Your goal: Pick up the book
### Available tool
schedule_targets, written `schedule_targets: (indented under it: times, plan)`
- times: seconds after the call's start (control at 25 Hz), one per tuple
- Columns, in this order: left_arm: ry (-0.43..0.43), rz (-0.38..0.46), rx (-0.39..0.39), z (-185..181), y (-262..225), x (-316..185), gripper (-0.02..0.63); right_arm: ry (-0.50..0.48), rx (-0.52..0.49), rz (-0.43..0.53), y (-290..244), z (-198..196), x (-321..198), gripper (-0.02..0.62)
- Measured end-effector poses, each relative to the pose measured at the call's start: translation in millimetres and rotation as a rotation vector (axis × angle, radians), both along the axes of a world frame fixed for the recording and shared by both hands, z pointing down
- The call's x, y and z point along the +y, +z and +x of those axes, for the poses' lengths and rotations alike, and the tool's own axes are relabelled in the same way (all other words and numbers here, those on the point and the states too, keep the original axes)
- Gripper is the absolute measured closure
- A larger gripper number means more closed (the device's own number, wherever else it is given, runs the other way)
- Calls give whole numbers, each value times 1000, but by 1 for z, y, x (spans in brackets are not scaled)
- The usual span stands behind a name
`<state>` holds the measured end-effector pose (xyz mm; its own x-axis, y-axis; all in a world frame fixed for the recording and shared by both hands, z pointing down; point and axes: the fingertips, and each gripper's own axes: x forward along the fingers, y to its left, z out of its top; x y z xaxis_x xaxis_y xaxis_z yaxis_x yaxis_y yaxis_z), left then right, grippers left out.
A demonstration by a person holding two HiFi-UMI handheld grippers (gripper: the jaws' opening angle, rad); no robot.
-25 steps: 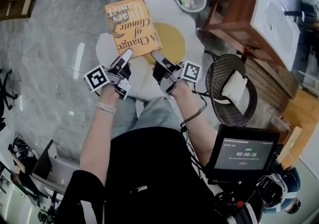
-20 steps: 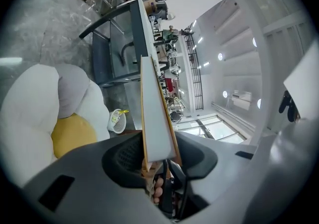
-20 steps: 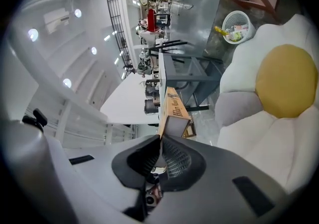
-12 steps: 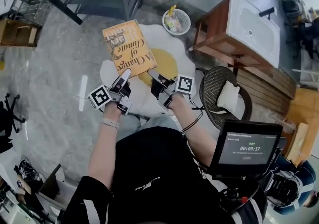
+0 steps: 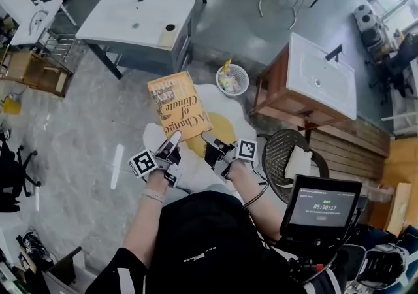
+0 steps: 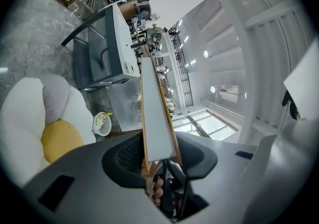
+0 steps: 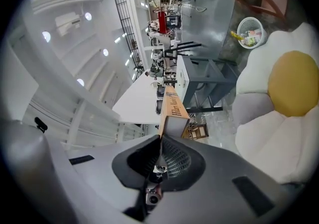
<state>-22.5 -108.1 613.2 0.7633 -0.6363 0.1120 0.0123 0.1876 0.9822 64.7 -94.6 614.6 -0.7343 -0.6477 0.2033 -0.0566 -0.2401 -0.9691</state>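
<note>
An orange-covered book (image 5: pixel 178 104) hangs in the air above a white egg-shaped cushion (image 5: pixel 225 100) with a yellow centre. My left gripper (image 5: pixel 172 140) is shut on the book's near edge at its left. In the left gripper view the white page block (image 6: pixel 157 118) runs up from between my jaws. My right gripper (image 5: pixel 210 142) pinches the near right corner. There the right gripper view shows the book's spine (image 7: pixel 174 108) rising from jaws nearly closed together on a thin part.
On the grey floor stand a white waste basket (image 5: pixel 232 79), a wooden sink cabinet (image 5: pixel 313 87) at the right and a grey sink table (image 5: pixel 134 21) behind. A round wicker chair (image 5: pixel 290 162) and a monitor (image 5: pixel 320 204) are close at my right.
The book and both grippers have risen together away from the cushion. The head view has pulled back and now takes in much more of the floor.
</note>
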Motion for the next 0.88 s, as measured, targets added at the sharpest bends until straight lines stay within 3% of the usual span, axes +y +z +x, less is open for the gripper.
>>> schedule_targets:
  times: [0.2,0.44,0.56,0.6,0.72,0.88]
  plan:
    - [56,44,-122,-9,-19,11,437,-19,4,26,-30,-1,8,565]
    - [58,91,-113,-12,-39,0,439,-35,11,57,-47,-5,0,565]
    - [21,79,-1,-4,-65,-9,439,-50,22,73,-57,-4,-6,565]
    - [20,83,-1,-3,-69,-11,439,-54,23,80,-62,-3,-9,565]
    - [58,130,-114,-6,-67,-16,439,-49,16,100,-75,0,-15,563]
    - [49,143,-62,-2,-81,-20,439,-35,20,124,-84,2,-18,565]
